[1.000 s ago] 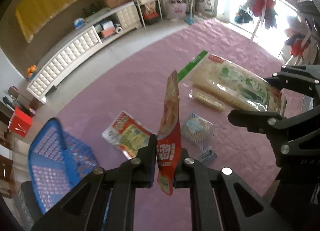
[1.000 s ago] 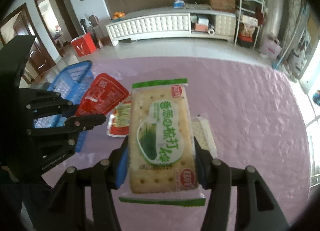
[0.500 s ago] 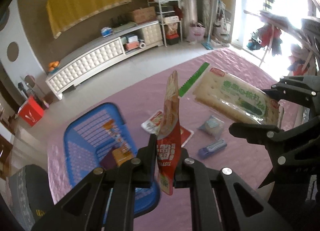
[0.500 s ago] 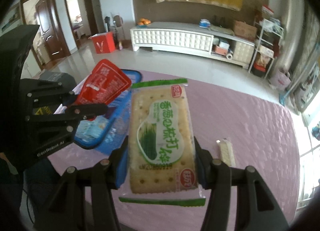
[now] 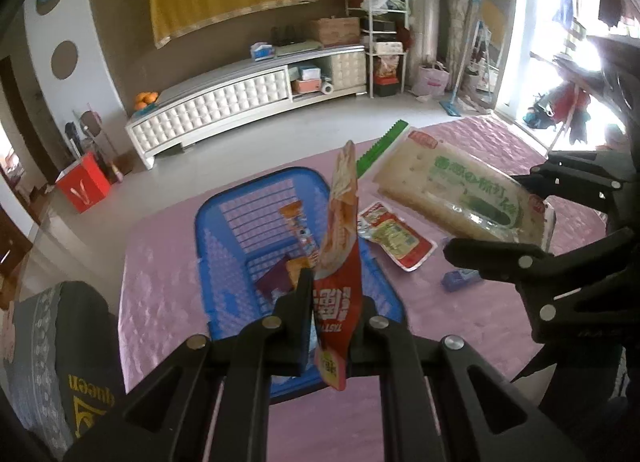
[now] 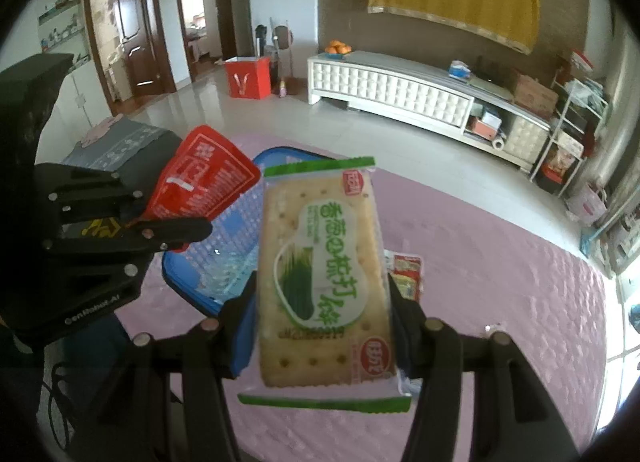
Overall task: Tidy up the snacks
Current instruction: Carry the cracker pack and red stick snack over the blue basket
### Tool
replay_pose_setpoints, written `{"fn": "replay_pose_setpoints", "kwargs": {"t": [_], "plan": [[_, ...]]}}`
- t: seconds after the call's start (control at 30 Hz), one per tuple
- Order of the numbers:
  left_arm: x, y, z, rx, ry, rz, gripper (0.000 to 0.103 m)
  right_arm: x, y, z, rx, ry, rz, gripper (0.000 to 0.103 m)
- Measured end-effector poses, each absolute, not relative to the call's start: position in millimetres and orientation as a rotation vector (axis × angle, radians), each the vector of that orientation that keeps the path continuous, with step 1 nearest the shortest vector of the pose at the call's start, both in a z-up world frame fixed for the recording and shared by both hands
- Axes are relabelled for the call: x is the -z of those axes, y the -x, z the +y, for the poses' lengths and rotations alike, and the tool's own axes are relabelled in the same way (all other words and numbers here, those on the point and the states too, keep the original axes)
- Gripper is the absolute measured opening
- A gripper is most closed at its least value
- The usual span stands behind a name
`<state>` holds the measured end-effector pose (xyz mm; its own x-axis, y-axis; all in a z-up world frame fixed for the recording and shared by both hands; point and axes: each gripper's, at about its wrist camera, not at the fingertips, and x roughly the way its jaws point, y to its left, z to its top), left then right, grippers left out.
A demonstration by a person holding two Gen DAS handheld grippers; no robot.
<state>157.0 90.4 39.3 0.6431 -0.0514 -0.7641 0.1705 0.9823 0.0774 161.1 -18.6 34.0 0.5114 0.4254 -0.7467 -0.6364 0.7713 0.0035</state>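
My left gripper point(image 5: 334, 294) is shut on a red snack packet point(image 5: 340, 222), held upright on edge above the blue basket point(image 5: 200, 230). My right gripper point(image 6: 324, 302) is shut on a green-and-white cracker pack point(image 6: 324, 262), gripped across its width. In the left wrist view the cracker pack point(image 5: 460, 194) hangs to the right of the basket in the right gripper point(image 5: 520, 210). The right wrist view shows the left gripper point(image 6: 160, 218) and red packet point(image 6: 204, 178) at the left, over the basket point(image 6: 236, 230).
Several small packets point(image 5: 298, 230) lie inside the basket. A red-and-white packet point(image 5: 394, 238) and a small blue packet point(image 5: 460, 278) lie on the pink tablecloth point(image 5: 440, 342) right of it. A dark cushioned seat point(image 5: 68, 362) stands by the table's left edge.
Both grippers have swung left and a little up with their packs. The basket has come from the left edge to under the red packet. Neither grip has changed.
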Motion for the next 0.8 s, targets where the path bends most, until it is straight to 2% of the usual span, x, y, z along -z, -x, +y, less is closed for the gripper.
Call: {"fn": "replay_pose_setpoints", "kwargs": {"t": [0.4, 0.8], "plan": [[-25, -164, 134, 0.09, -0.09, 0.902, 0.01, -21, -170, 25, -0.688, 0.325, 0.833, 0.06], [15, -196, 159, 0.114, -0.038, 0.979, 0.01, 4, -200, 39, -0.675, 0.342, 0.896, 0.06]]}}
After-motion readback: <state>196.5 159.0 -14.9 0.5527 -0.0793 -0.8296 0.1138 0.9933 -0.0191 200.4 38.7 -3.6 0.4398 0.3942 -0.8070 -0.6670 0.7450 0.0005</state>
